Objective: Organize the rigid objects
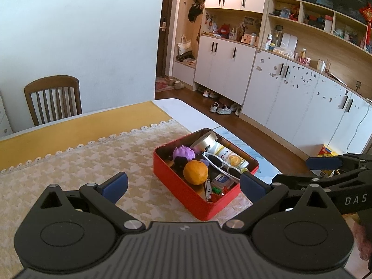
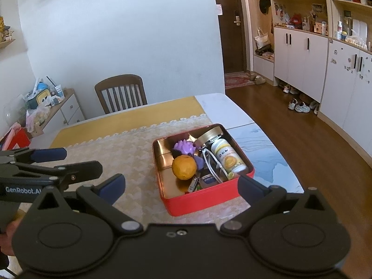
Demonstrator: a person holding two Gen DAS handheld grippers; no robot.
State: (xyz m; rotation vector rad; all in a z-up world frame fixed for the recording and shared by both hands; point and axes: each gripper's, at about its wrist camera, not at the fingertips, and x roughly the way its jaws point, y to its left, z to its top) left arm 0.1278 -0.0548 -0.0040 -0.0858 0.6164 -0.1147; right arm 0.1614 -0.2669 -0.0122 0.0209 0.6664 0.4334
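Observation:
A red tin box (image 1: 176,187) (image 2: 200,203) stands on the patterned tablecloth. It holds an orange (image 1: 195,172) (image 2: 184,167), a purple spiky ball (image 1: 184,154) (image 2: 184,148), a gold-lidded bottle (image 1: 229,157) (image 2: 226,155), white sunglasses (image 1: 220,164) (image 2: 210,162) and small items. My left gripper (image 1: 183,186) is open and empty, just short of the box. My right gripper (image 2: 181,186) is open and empty, also just short of it. Each gripper shows in the other's view: the right one (image 1: 325,162) and the left one (image 2: 48,154).
A wooden chair (image 1: 53,98) (image 2: 121,93) stands at the table's far side. The table's right edge (image 2: 274,153) drops to a wooden floor. White cabinets (image 1: 290,93) line the right wall. A cluttered side cabinet (image 2: 46,107) stands at far left.

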